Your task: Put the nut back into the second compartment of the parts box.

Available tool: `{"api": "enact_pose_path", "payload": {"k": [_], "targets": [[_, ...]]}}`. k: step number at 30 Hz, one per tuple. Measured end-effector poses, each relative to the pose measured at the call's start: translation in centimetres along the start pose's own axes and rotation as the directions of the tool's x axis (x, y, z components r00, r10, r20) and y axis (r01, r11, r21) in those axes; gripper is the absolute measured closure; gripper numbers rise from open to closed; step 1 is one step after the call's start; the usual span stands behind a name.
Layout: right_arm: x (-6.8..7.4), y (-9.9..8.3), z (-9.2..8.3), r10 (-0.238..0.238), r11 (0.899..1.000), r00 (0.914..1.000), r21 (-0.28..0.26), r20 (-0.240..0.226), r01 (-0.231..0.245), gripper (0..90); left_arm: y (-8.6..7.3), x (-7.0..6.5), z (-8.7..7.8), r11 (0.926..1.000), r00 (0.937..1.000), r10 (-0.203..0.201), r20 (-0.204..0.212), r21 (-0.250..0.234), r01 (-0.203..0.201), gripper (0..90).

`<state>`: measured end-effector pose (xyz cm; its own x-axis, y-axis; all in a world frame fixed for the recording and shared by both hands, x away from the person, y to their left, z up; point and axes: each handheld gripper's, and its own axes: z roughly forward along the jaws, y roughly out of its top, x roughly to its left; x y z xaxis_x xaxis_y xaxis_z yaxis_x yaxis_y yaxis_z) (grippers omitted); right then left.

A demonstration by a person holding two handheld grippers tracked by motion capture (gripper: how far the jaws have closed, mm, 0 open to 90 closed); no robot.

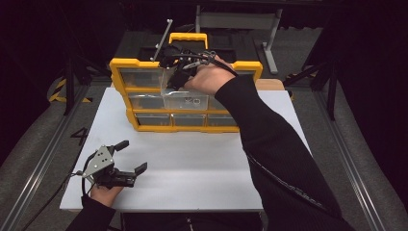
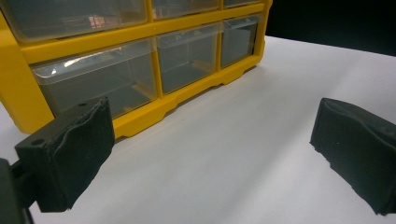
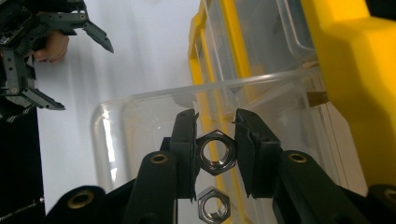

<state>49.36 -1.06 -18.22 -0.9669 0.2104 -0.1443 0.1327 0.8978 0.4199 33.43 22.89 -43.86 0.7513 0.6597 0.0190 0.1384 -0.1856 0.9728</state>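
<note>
A yellow organizer [image 1: 122,65] with clear drawers stands at the back of the white table [image 1: 192,163]. One clear drawer [image 1: 185,100] in its middle row is pulled out. Over that drawer [image 3: 140,100] my right gripper [image 3: 215,119] points down, shut on a steel hex nut [image 3: 217,151]. A second hex nut [image 3: 213,205] lies in the drawer right below it. In the high view the right gripper [image 1: 180,72] is at the organizer's front, under the hand. My left gripper [image 1: 134,155] rests low near the table's front left corner, open, with nothing between its pads [image 2: 79,149].
The organizer's bottom row of drawers [image 2: 187,56] is closed, and the left gripper faces it. Bare table lies between the organizer and the front edge. A metal stand [image 1: 269,33] and dark floor lie behind the table.
</note>
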Motion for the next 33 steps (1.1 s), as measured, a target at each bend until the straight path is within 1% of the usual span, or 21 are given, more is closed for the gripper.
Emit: {"api": "enact_pose_path", "payload": {"k": [1,3,4,6,11,16,22,27,29,30,33], "targets": [[-0.3,-0.2,0.1,0.011,1.000,0.9999,0.001,-0.009,-0.011,69.1,0.0,0.0,0.0,1.0000,1.0000,0.001,0.000,0.002,-0.001,0.5],[-0.4,-0.2,0.2,0.008,1.000,0.9999,0.002,-0.010,-0.008,69.1,0.0,0.0,0.1,1.0000,1.0000,0.000,-0.001,0.002,0.000,0.5],[-0.6,-0.3,0.3,0.019,1.000,0.9998,0.008,-0.011,-0.018,69.1,0.0,0.0,0.1,1.0000,1.0000,0.000,0.000,0.006,0.000,0.5],[-0.8,-0.5,0.4,0.029,1.000,0.9992,0.008,-0.026,-0.029,69.1,0.0,0.0,0.1,1.0000,1.0000,-0.003,0.000,0.008,0.003,0.5],[-1.1,-0.6,0.6,0.042,0.999,0.9971,0.002,-0.064,-0.042,69.1,0.0,-0.1,0.2,1.0000,1.0000,-0.003,-0.001,0.009,0.003,0.5],[-1.3,-0.6,0.6,0.046,0.999,0.9960,0.013,-0.077,-0.045,68.9,0.0,-0.1,0.2,0.9999,1.0000,-0.002,0.001,0.010,0.002,0.5],[-1.2,-0.7,0.5,0.040,0.999,0.9973,0.002,-0.062,-0.040,67.2,-0.1,0.0,0.2,1.0000,1.0000,-0.004,-0.001,0.005,0.004,0.5],[-1.0,-0.8,0.2,0.037,0.999,0.9983,-0.007,-0.046,-0.038,63.8,-0.1,0.0,0.3,1.0000,1.0000,-0.002,0.001,0.004,0.002,0.5],[-0.9,-1.0,-0.2,0.033,0.999,0.9988,-0.013,-0.035,-0.033,62.1,0.0,0.1,0.3,0.9999,1.0000,-0.003,0.003,0.010,0.003,0.5],[-0.7,-1.2,-0.9,0.030,0.999,0.9993,-0.037,-0.024,-0.031,61.3,-0.1,0.1,0.3,1.0000,1.0000,-0.004,0.003,0.008,0.003,0.5],[-0.5,-1.6,-2.2,0.034,0.997,0.9994,-0.076,-0.002,-0.034,58.7,-0.1,0.1,0.4,0.9999,1.0000,-0.001,0.004,0.013,0.001,0.5]]}}
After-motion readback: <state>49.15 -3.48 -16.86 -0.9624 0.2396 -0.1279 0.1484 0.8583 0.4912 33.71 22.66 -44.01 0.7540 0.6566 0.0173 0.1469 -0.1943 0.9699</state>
